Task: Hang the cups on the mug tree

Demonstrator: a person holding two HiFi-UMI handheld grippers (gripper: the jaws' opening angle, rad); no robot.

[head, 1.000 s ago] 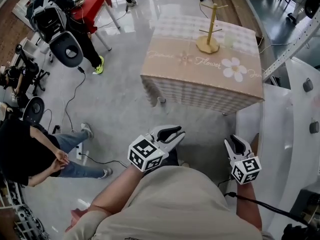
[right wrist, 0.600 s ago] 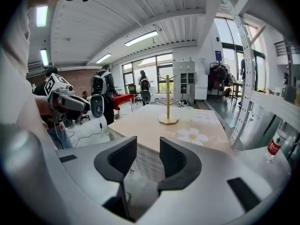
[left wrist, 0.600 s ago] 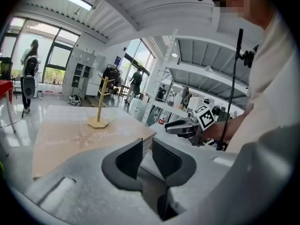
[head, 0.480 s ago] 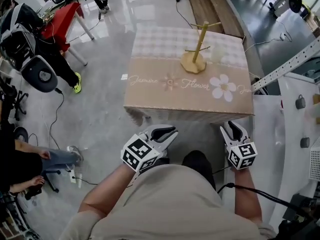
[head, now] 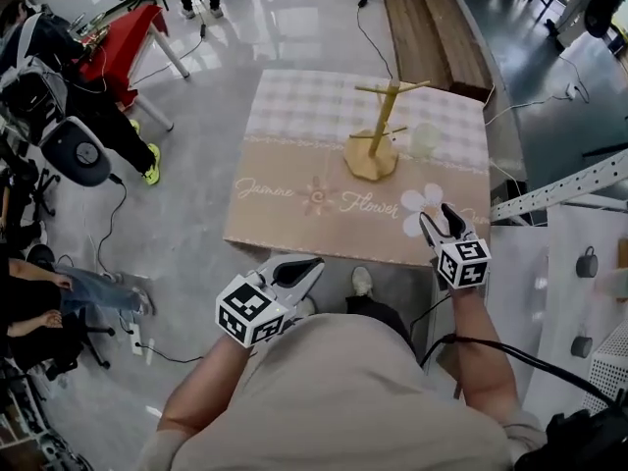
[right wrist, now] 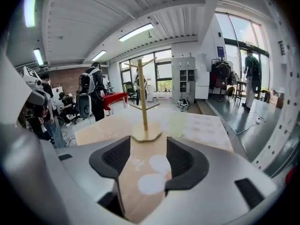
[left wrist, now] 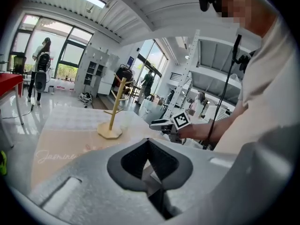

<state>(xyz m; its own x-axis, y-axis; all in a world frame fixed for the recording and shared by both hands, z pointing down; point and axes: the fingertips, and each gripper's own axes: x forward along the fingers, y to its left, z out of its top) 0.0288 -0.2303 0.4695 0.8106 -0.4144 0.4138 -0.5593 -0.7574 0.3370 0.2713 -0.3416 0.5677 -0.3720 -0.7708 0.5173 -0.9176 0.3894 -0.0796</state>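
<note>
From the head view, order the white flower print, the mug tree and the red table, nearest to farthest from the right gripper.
1. White flower print, on the cloth just ahead of the right gripper.
2. Mug tree, mid-table, ahead and left.
3. Red table, far left across the floor.
The gripper's jaws have just been opening, nothing between them.

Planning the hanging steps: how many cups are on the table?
1: a pale translucent cup stands on the patterned table, just right of the wooden mug tree. None seems hidden.
</note>
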